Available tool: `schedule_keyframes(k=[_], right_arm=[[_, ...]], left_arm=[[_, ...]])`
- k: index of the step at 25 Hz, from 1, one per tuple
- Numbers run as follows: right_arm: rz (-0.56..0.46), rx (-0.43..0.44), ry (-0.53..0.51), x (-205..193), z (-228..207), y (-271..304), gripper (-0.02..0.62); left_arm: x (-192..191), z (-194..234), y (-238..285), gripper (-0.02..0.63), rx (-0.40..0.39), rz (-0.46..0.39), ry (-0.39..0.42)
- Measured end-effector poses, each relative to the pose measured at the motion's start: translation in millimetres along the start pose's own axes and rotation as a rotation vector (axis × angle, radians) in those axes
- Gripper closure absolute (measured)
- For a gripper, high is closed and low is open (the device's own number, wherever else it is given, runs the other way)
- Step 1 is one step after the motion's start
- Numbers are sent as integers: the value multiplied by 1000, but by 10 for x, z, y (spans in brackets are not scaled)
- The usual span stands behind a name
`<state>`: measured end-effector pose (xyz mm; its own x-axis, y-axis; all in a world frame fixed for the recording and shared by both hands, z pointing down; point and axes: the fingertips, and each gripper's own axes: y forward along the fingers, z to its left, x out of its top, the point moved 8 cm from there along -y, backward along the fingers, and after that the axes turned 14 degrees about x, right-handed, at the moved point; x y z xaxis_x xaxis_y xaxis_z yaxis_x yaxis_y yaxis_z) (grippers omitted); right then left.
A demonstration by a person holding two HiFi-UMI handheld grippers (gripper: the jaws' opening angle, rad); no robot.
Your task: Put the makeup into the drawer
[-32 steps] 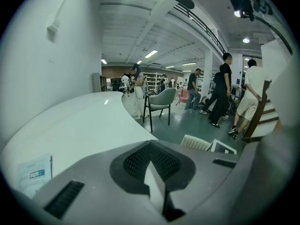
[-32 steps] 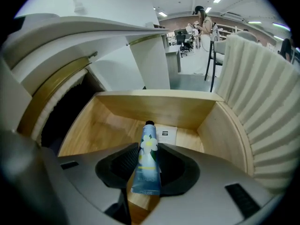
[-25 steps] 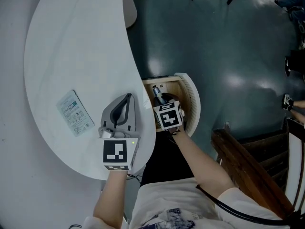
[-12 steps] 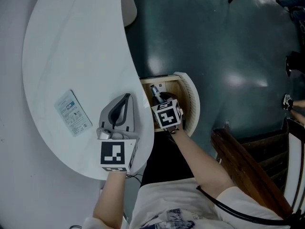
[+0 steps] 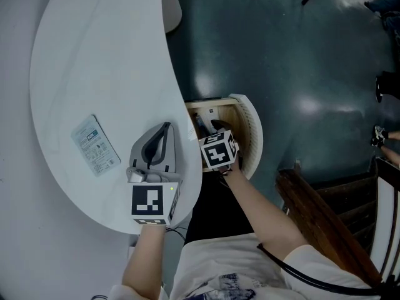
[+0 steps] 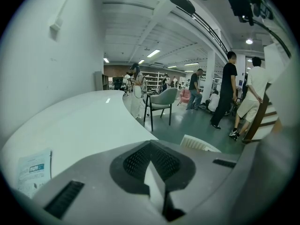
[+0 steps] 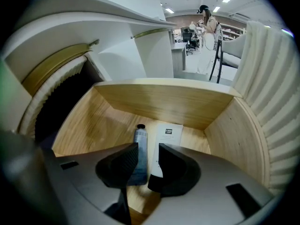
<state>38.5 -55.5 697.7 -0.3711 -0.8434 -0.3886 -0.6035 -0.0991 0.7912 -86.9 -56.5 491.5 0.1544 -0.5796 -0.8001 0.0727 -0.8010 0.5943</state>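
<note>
The right gripper (image 7: pixel 148 147) hangs inside the open drawer (image 7: pixel 154 100) with its jaws apart and nothing clamped. The makeup, a small dark-capped tube (image 7: pixel 140 142), lies flat on the wooden drawer floor with its cap toward the far wall. It sits just left of a white card (image 7: pixel 169 134). The near end of the tube is hidden behind the left jaw of this gripper, so contact there cannot be excluded. The main hazard is judged to be the withdrawal. If the gripper lifts at a slant or sweeps left, that jaw may catch the tube and drag it toward the near wall, or flick it over the rim. A round tube may also roll once nudged. A second hazard is closing the drawer too early. The ribbed drawer front (image 5: pixel 253 136) stands to the right of the gripper and could strike it if pushed before the gripper is clear. The left gripper (image 6: pixel 151 149) rests over the desk (image 5: pixel 100 74) with its jaws together and empty. A flat packet (image 5: pixel 95 145) lies on the desk to its left, well apart from it. Whether the packet belongs to the makeup cannot be told. If it does, shutting the drawer now would leave the task incomplete.
</note>
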Motion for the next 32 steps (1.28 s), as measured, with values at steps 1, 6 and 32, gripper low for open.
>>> schedule_keyframes(k=[1, 6, 32], right_arm=[[0, 0, -1, 1, 3, 2, 451], [-5, 8, 2, -11, 5, -2, 451], [-166, 55, -13, 182, 187, -815, 452]], left_arm=[[-6, 3, -5, 560, 1, 0, -1], [-32, 4, -49, 560, 10, -1, -4], [-1, 7, -754, 560, 144, -42, -45]])
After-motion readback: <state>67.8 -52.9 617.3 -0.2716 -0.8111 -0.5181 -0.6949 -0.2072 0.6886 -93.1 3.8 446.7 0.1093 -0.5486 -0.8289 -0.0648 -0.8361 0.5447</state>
